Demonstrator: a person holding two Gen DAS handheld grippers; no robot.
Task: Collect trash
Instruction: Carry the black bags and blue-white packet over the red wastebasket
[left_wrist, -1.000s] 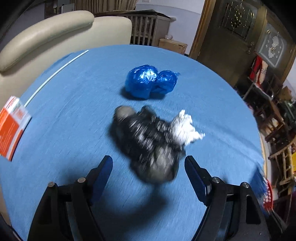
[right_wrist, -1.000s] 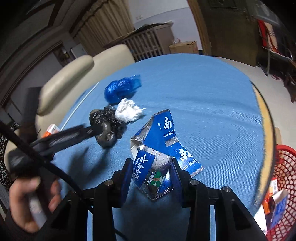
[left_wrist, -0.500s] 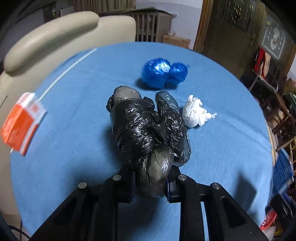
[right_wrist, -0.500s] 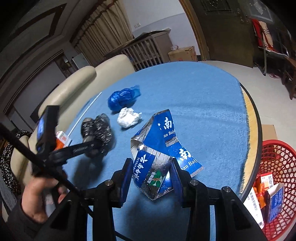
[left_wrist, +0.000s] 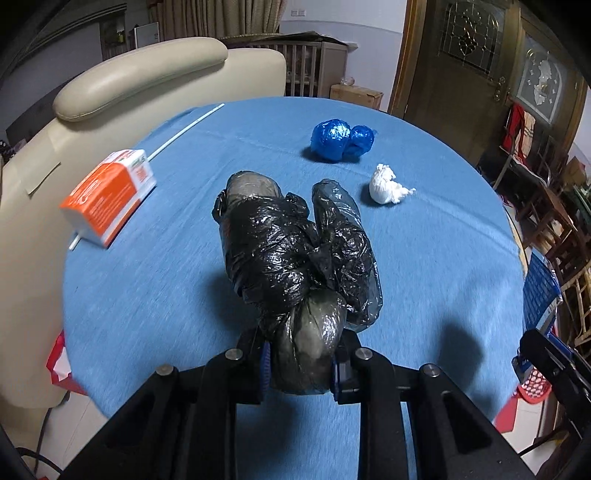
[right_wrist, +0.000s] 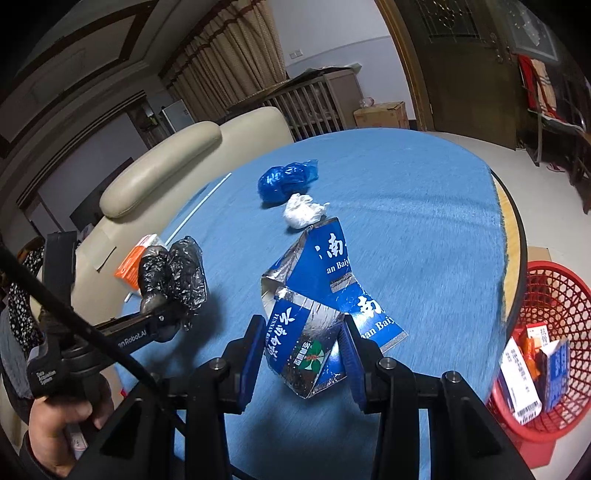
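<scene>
My left gripper (left_wrist: 301, 363) is shut on a crumpled black plastic bag (left_wrist: 295, 258) and holds it above the blue round table (left_wrist: 443, 258). The bag also shows in the right wrist view (right_wrist: 171, 273), lifted at the left. My right gripper (right_wrist: 304, 354) is shut on a torn blue and silver carton (right_wrist: 317, 306), held over the table (right_wrist: 424, 206). A blue plastic bundle (left_wrist: 341, 139) (right_wrist: 286, 177) and a white paper wad (left_wrist: 386, 184) (right_wrist: 301, 211) lie on the table farther away.
An orange and white box (left_wrist: 109, 195) and a white straw (left_wrist: 184, 129) lie at the table's left side. A red mesh basket (right_wrist: 546, 354) holding discarded boxes stands on the floor at the right. A beige armchair (left_wrist: 122, 85) stands behind the table.
My left gripper closed on the black bag and lifted it off the table. My right gripper keeps the carton and has risen, bringing the red basket into view.
</scene>
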